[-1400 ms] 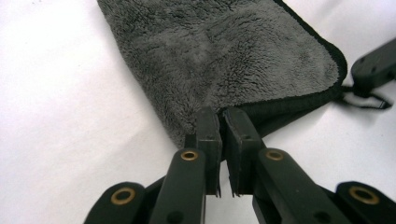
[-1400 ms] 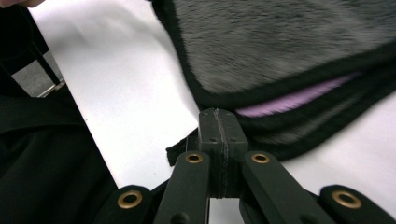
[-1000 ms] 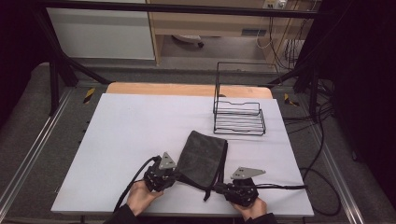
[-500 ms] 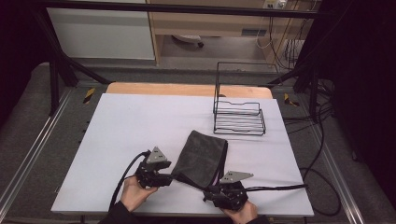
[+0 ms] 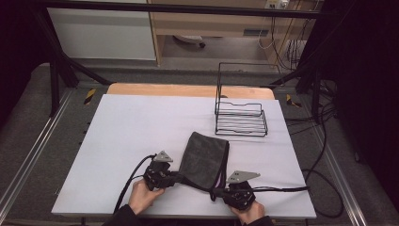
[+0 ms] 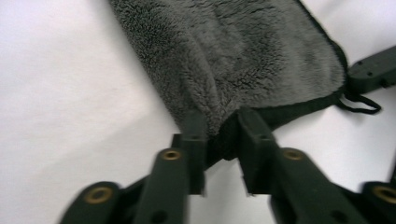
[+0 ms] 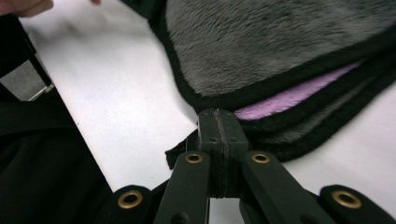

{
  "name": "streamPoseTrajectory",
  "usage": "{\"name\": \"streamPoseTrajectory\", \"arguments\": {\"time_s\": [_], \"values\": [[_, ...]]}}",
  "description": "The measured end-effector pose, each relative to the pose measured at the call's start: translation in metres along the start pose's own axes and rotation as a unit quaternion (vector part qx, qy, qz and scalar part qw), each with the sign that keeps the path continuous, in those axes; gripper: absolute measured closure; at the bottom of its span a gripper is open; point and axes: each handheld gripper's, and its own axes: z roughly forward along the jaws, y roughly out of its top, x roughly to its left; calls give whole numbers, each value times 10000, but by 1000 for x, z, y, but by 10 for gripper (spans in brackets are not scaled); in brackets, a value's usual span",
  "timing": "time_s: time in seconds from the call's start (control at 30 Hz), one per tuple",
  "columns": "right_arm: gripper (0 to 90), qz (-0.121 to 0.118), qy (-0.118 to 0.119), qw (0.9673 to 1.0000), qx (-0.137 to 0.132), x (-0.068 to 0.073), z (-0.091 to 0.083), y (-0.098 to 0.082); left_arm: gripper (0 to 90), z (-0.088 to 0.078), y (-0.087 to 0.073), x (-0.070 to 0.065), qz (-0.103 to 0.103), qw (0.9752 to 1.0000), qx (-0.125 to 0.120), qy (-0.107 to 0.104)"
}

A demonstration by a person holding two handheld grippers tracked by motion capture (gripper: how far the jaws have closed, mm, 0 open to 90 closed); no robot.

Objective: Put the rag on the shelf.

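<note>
Right gripper (image 7: 218, 122) jaws pressed together on black hem of grey towel (image 5: 203, 155), near right corner. Left gripper (image 6: 219, 135) jaws just closing, near left corner bunched between them. Towel folded, near centre of white table (image 5: 127, 127), wire rack (image 5: 241, 117) beyond. Judged soft, light, limp, fleecy; best gripped at bound corners, hem less slippery than pile.

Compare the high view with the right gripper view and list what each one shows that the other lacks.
The high view alone: the black wire rack standing at the far right of the white table, apart from the grey towel, and both hands with their tools at the towel's near edge. The right gripper view alone: the right gripper seen close, its fingers pressed together on the towel's black hem, with a pink patch between the folded layers. Both: the towel and the table.
</note>
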Motion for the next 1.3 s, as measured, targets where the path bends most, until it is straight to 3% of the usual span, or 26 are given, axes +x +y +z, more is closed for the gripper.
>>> {"name": "streamPoseTrajectory", "arguments": {"time_s": [0.23,0.33,0.4,0.53,0.57,0.6,0.63,0.67,0.9,1.07,1.17,1.3], "values": [[900,12,-54,10000,65,-10,-18,-5,805,-1,-3,-17,85,9998,73,-165],[900,-11,-40,10000,-37,-14,-24,-7,801,0,-5,-25,117,9999,55,-44],[818,-37,-127,9997,-205,-17,-25,-8,789,1,-6,-27,142,9999,12,5],[656,11,-82,9988,-476,-22,-28,-2,704,-3,-7,-25,313,9995,-37,38],[601,8,-106,9984,-559,-23,-28,0,668,-5,-6,-24,349,9994,-68,49],[601,8,-106,9984,-559,-23,-28,0,668,-8,-5,-23,399,9992,-64,42],[511,-23,-168,9976,-676,-27,-29,4,578,-10,-5,-21,409,9991,-119,48],[435,-62,-209,9969,-760,-29,-29,7,546,-13,-4,-20,379,9990,-227,73],[122,83,-395,9948,-934,-49,-26,26,317,-29,9,0,346,9976,-514,309],[51,140,-454,9938,-1007,-63,-22,33,199,-28,23,13,282,9969,-567,477],[28,118,-526,9937,-983,-69,-21,32,182,-25,32,18,310,9953,-624,679],[25,195,-563,9928,-1036,-77,-25,28,174,-19,45,27,241,9944,-681,773]]}}
